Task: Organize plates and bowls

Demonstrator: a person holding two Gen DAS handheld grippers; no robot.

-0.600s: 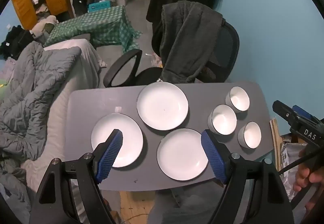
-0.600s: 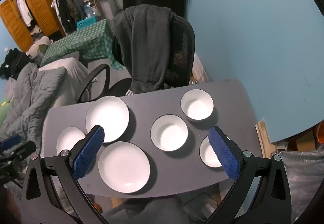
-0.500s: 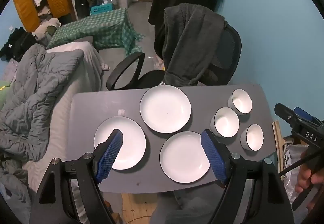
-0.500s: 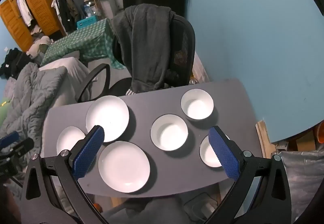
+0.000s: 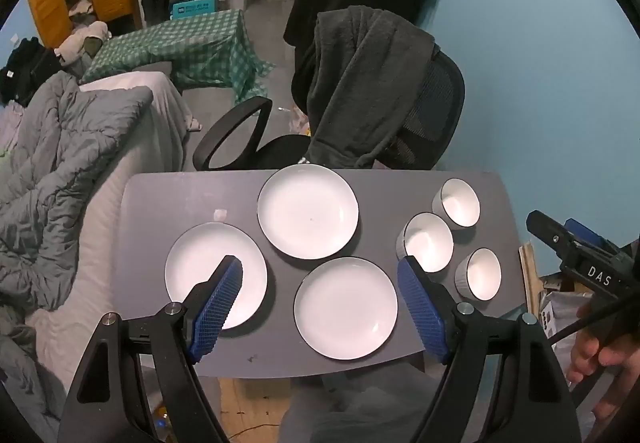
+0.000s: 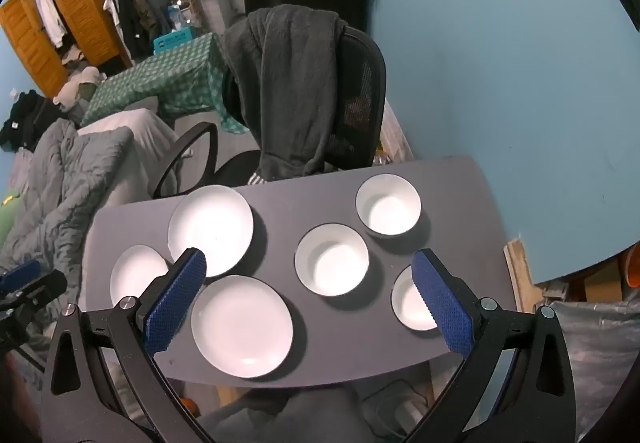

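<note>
Left wrist view: the left claw (image 5: 320, 307) is wide apart and holds nothing, up above the gray bench (image 5: 168, 199). Three white plates (image 5: 346, 307) lie flat there, each apart, with nothing on them. Right wrist view: the right claw (image 6: 308, 299) is wide too, with nothing in it. Three white bowls (image 6: 332, 259) stand upright near the bench's right end. They look empty, though the blue pad (image 6: 442, 303) hides part of the nearest one.
</note>
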